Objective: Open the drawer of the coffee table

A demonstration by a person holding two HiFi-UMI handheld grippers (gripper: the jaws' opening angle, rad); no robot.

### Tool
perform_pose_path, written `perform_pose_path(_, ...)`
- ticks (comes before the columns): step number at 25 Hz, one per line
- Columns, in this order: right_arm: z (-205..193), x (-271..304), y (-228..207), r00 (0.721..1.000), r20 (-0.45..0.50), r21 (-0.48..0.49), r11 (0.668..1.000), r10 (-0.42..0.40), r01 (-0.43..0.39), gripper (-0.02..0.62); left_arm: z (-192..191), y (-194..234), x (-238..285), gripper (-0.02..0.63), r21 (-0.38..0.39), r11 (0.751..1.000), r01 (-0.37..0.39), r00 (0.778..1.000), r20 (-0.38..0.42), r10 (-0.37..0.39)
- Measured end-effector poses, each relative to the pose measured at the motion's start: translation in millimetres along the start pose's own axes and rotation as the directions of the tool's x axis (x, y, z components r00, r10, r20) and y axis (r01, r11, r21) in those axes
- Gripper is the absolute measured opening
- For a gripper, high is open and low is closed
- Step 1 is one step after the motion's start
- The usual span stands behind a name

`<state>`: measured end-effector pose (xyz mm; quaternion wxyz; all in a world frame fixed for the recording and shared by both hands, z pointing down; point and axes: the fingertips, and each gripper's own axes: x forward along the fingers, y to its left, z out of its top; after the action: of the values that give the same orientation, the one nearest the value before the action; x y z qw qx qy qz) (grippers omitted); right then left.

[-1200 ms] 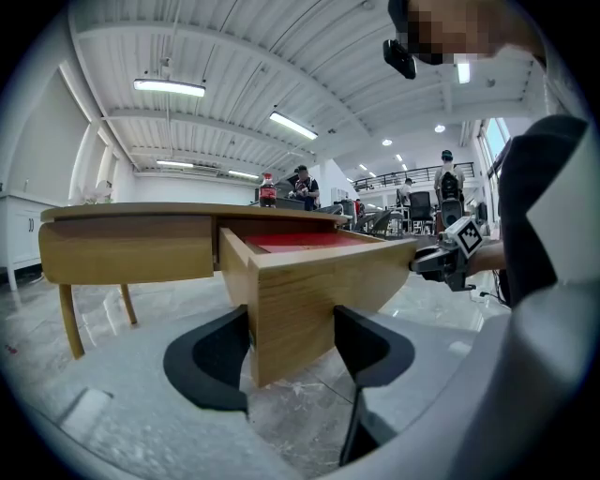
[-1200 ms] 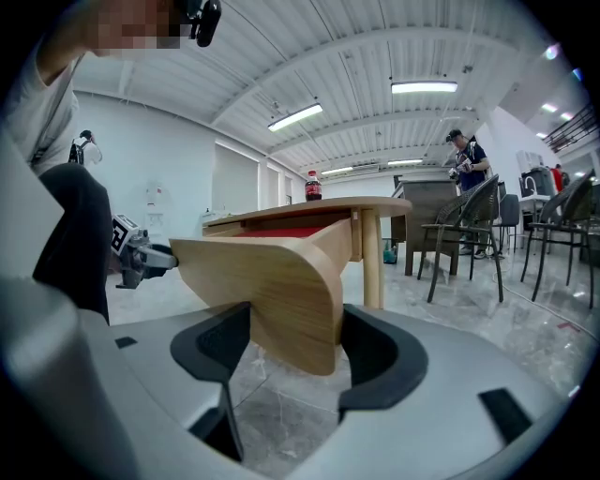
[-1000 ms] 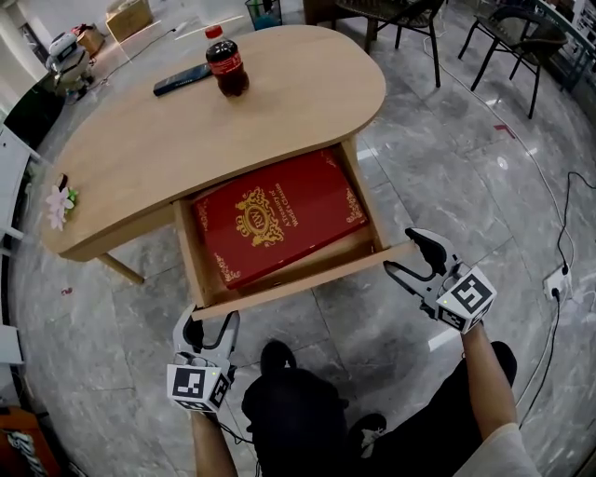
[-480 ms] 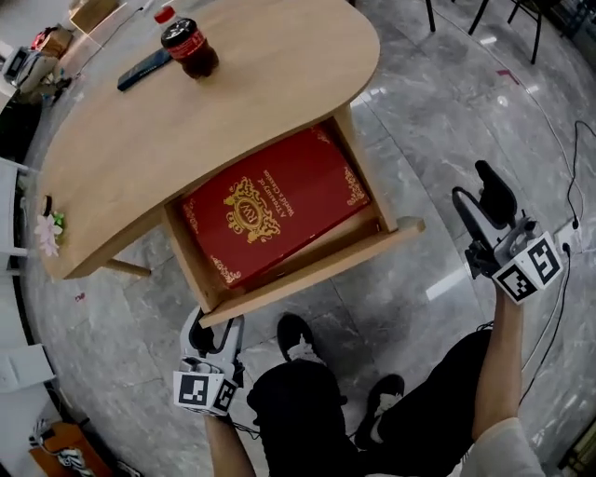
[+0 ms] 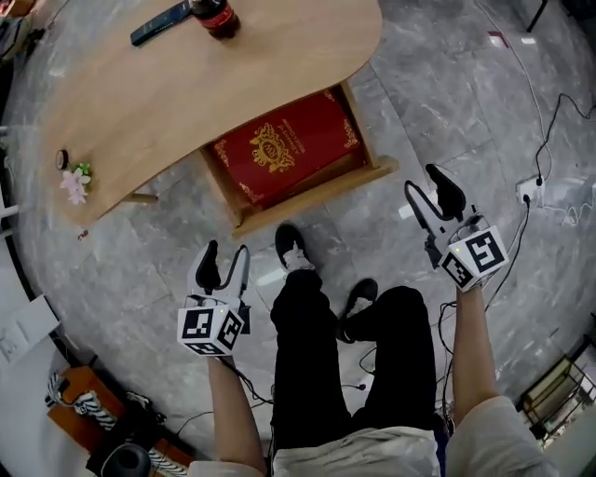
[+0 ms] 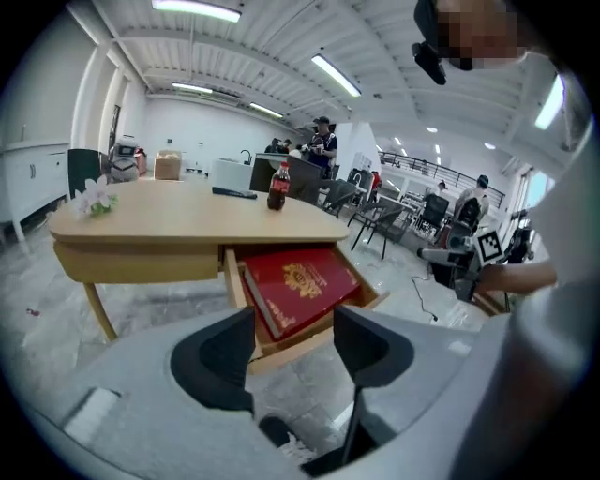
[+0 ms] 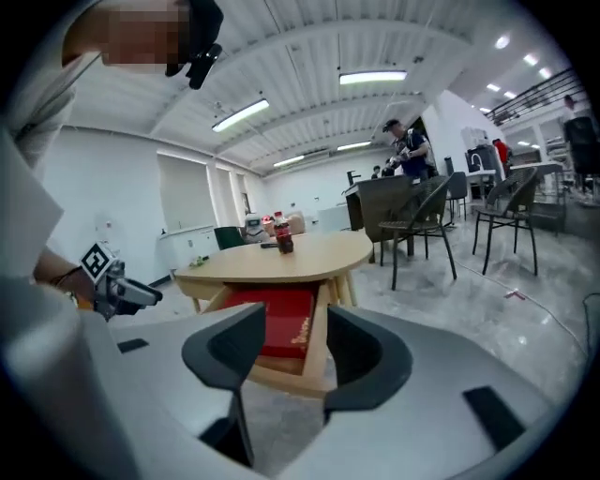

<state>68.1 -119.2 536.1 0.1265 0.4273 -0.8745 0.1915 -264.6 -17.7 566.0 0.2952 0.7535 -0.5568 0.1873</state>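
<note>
— Where is the drawer?

— The drawer (image 5: pixel 312 197) stands pulled out from under the edge of the wooden surface (image 5: pixel 186 93), its front board towards the person. A red box (image 5: pixel 284 149) with gold print lies flat inside and fills most of it.

— And the left tool?

— The left tool (image 5: pixel 224 256) hangs over the grey floor (image 5: pixel 112 270), just to the left of the person's legs (image 5: pixel 317 335) and well apart from the drawer. Its jaws are spread, with only air between them (its own view looks through the gap at the drawer front and the red box beyond).

— The right one?

— The right tool (image 5: pixel 421 179) is out over the floor too, off to the side of the drawer's right corner and touching nothing. Its jaws have just been closing, yet a clear gap remains and nothing sits in it.

— Anything else on the surface?

— A cola bottle (image 5: pixel 216 14) stands upright at the far edge, with a dark flat device (image 5: pixel 160 20) just beside it. A small flower (image 5: pixel 74 179) lies near the left end. The person's two shoes (image 5: pixel 291 247) stand on the floor just in front of the drawer.
</note>
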Motion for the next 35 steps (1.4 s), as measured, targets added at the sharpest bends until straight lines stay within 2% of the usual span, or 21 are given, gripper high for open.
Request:
perform_pose_path(4,50,-27,58,0.995,-0.088,0.021,0.999,0.049,-0.048,0.212,66,-48,-49,0.268,-0.015,0.999,0.034,0.999,-0.004,-0.034)
perform_pose_path(9,96,-67,138,0.98,-0.174,0.053,0.995,0.094,-0.086,0.212,127,-119,-104,0.268,-0.011,0.996,0.09,0.995,-0.04,-0.091)
perform_pose_path(14,147,-109,200,0.972,-0.191,0.083,0.988,0.141,-0.127,0.202,168,-172,-158,0.268,0.049,0.991,0.121,0.99,-0.074,-0.117)
perform_pose_path(18,189,-140,215,0.98,-0.167,0.088,0.991,0.111,-0.097,0.199,193,-199,-192,0.268,0.094,0.987,0.131,0.989,-0.073,-0.125)
perform_pose_path(21,209,-156,214,0.988,-0.149,0.103,0.994,0.047,-0.031,0.196,205,-209,-209,0.268,0.096,0.99,0.102,0.993,-0.065,-0.096)
perform_pose_path(24,210,-167,218,0.986,-0.165,0.14,0.99,-0.008,0.032,0.178,214,-219,-225,0.267,0.105,0.991,0.082,0.996,-0.038,-0.078)
perform_pose_path(27,203,-174,228,0.977,-0.214,0.106,0.994,-0.005,0.028,0.172,213,-226,-232,0.267,0.118,0.992,0.05,0.998,-0.033,-0.047)
perform_pose_path(30,206,-181,236,0.976,-0.216,0.077,0.997,0.006,0.011,0.172,202,-230,-234,0.26,0.148,0.988,0.032,0.998,-0.066,-0.022)
perform_pose_path(35,209,-199,242,0.976,-0.219,0.015,1.0,-0.006,0.01,0.166,194,-231,-247,0.178,0.181,0.983,-0.005,0.997,-0.075,0.019)
